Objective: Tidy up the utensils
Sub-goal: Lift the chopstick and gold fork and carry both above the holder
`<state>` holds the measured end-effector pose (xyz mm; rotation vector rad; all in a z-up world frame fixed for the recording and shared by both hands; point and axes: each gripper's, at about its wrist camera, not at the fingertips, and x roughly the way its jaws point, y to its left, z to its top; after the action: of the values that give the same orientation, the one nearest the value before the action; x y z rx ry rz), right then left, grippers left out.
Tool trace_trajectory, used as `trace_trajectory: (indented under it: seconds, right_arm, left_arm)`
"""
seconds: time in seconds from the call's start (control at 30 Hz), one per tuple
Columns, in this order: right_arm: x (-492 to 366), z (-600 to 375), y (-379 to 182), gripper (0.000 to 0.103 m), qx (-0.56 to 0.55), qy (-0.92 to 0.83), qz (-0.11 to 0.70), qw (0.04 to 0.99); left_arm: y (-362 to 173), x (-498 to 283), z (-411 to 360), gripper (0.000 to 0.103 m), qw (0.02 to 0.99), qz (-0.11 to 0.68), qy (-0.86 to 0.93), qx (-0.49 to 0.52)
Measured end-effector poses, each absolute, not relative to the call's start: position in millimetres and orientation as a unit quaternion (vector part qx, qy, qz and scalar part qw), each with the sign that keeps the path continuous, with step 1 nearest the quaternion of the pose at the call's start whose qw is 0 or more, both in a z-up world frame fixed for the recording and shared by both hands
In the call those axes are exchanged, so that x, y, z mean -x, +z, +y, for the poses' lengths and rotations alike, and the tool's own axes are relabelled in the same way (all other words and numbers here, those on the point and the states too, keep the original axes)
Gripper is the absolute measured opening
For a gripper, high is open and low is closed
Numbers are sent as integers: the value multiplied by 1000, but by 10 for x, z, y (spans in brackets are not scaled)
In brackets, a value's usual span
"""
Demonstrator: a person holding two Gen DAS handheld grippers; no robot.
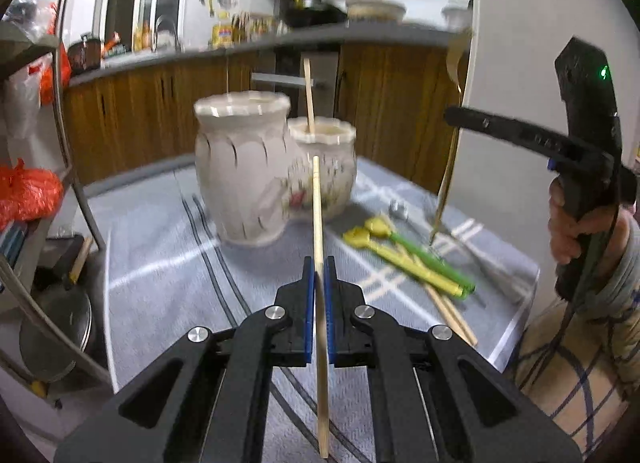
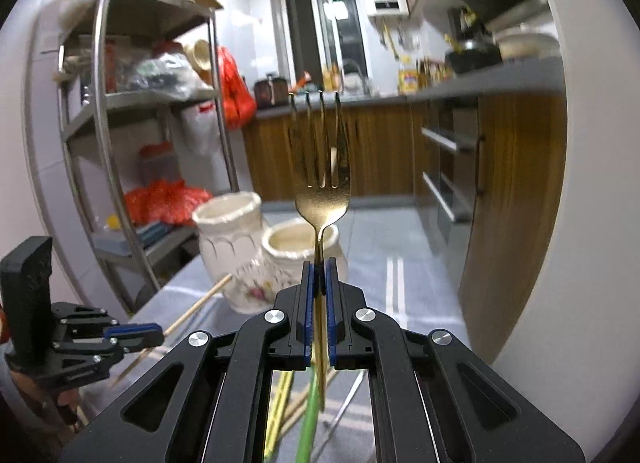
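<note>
My left gripper [image 1: 319, 263] is shut on a wooden chopstick [image 1: 317, 203], which points toward two cream ceramic jars. The larger jar [image 1: 244, 167] stands left of the smaller jar [image 1: 328, 151], and one chopstick [image 1: 308, 95] stands in the smaller one. My right gripper [image 2: 319, 263] is shut on a gold fork [image 2: 322, 167], tines up, above and short of the jars [image 2: 232, 239]. From the left wrist, the right gripper [image 1: 452, 115] hangs at the right with the fork [image 1: 446, 183] dangling. On the cloth lie yellow and green utensils [image 1: 404, 259] and more chopsticks [image 1: 452, 315].
A grey-blue checked cloth [image 1: 160, 263] covers the table. A metal shelf rack [image 2: 104, 111] with bags stands to the left. Wooden cabinets under a counter [image 2: 400, 143] run along the back. A white wall panel [image 1: 520, 63] rises at the right. A metal utensil [image 1: 400, 211] lies near the jars.
</note>
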<state>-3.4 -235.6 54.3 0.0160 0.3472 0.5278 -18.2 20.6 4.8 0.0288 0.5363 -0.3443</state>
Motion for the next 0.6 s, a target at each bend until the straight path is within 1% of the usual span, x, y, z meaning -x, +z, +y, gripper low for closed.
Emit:
trace_trajectory:
  seconds: [0.17,0.3,0.47,0.6]
  right_arm:
    - [83,-2301,642,6,-7,254,139,957]
    - [-11,-2264,764,6,-15,258,138,956]
    - [-151,-2196,922,6,-29,266,133,954]
    - [-279,-2125,1077,6,-40,273,116,954]
  left_arm:
    - [136,181,211,4,959,219,-181,-15]
    - [247,183,230,4,965,186,-185,-13]
    - [523,12,290,4,972,144,-186,-7]
    - [764,-236,408,4,976,111,-185,20]
